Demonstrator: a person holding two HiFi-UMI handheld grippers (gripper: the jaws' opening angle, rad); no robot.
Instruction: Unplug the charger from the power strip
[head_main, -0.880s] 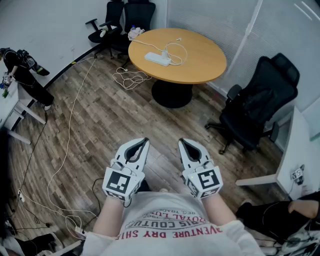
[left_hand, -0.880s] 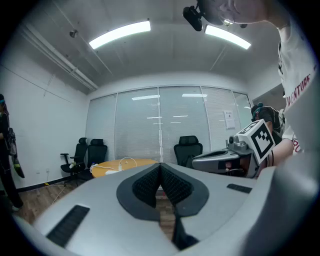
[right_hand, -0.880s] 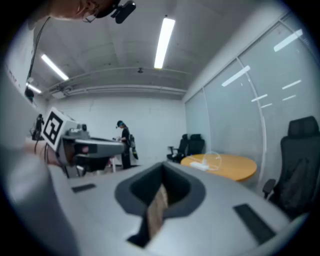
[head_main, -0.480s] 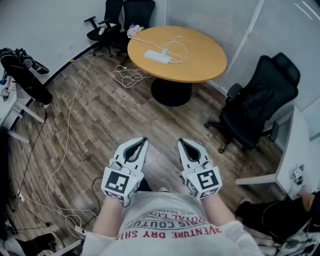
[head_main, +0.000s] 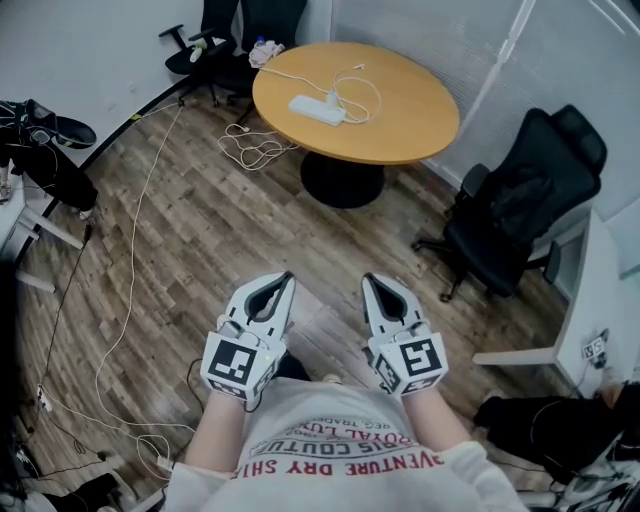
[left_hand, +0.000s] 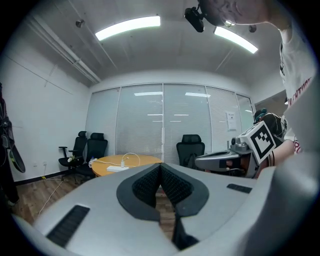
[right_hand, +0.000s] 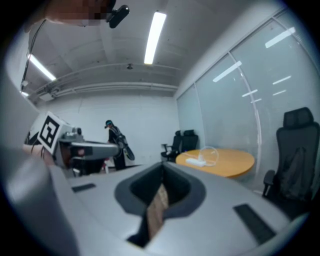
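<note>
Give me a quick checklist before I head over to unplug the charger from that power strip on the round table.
1. Left gripper empty, jaws together: ok.
2. Right gripper empty, jaws together: ok.
3. Power strip in sight on round table: ok.
4. Strip within either gripper's reach: not ok, open floor lies between.
5. Charger seating in strip: cannot tell, too small.
6. Walkway: not ok, coiled cable lies beside table base.

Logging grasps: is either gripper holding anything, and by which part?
Nothing is held: the left gripper and right gripper are both shut and empty.
</note>
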